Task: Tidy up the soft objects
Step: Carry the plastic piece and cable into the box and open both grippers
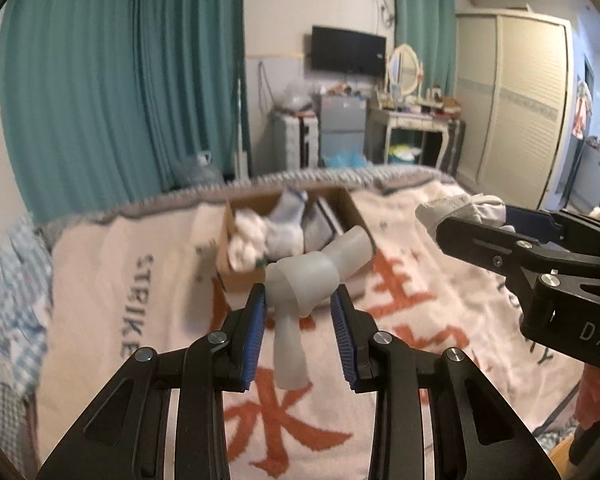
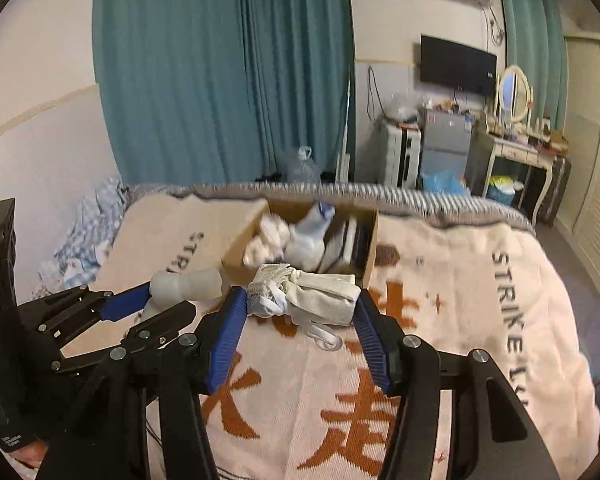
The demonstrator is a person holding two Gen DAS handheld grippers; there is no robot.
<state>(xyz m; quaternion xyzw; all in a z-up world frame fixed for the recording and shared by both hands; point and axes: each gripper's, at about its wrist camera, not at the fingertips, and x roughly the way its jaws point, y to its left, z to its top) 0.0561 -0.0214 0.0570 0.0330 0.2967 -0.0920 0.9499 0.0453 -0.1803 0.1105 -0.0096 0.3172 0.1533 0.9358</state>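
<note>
Socks pinched between right gripper fingers.

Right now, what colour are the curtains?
Teal green curtains, clearest in the right wrist view.

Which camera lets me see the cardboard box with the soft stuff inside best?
The right wrist view. It looks down into the cardboard box, showing white fluffy things and dark flat items inside. In the left wrist view, the pale rolled item held by the left hand-held gripper partly hides the box.
</note>
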